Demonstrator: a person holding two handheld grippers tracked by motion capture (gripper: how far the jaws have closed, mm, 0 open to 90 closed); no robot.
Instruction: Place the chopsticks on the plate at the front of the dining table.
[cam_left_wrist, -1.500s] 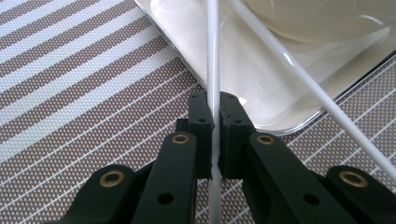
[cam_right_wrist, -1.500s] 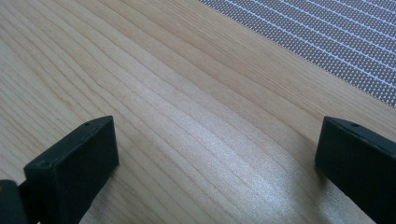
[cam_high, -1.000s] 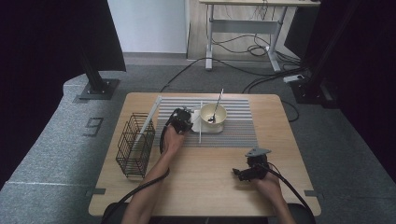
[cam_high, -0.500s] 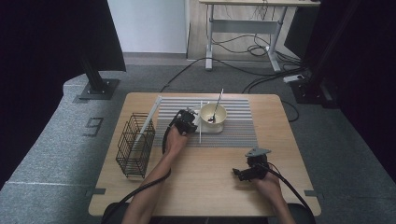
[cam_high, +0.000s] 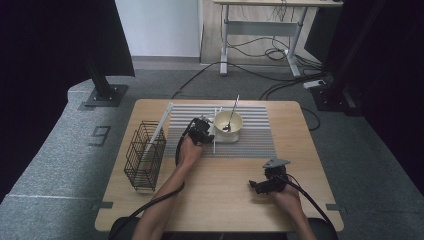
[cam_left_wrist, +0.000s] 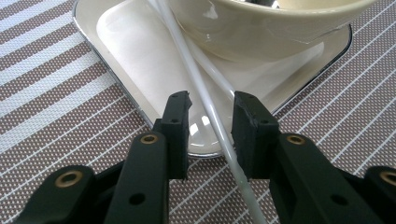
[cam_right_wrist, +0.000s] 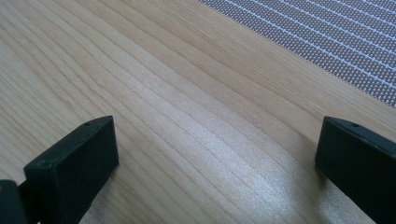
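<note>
A cream bowl (cam_high: 228, 125) with a spoon (cam_high: 231, 116) in it stands on a white square plate (cam_left_wrist: 135, 60) on the striped mat (cam_high: 250, 142). A thin white stick (cam_high: 215, 135) lies across the plate's left side, just left of the bowl. My left gripper (cam_high: 202, 131) is low over the plate's near corner. In the left gripper view its jaws have just been opening and straddle the stick (cam_left_wrist: 219, 126), with a gap on the left side, so it is open. My right gripper (cam_high: 260, 186) rests wide open over bare wood (cam_right_wrist: 210, 116) at the front right.
A black wire basket (cam_high: 145, 156) stands at the table's left with another white stick (cam_high: 161, 122) leaning on it. The bowl's wall (cam_left_wrist: 261, 32) rises right behind the left gripper's jaws. The mat's edge (cam_right_wrist: 327, 42) lies beyond the right gripper.
My left gripper has shifted slightly to the right, toward the bowl. The right hand has not moved.
</note>
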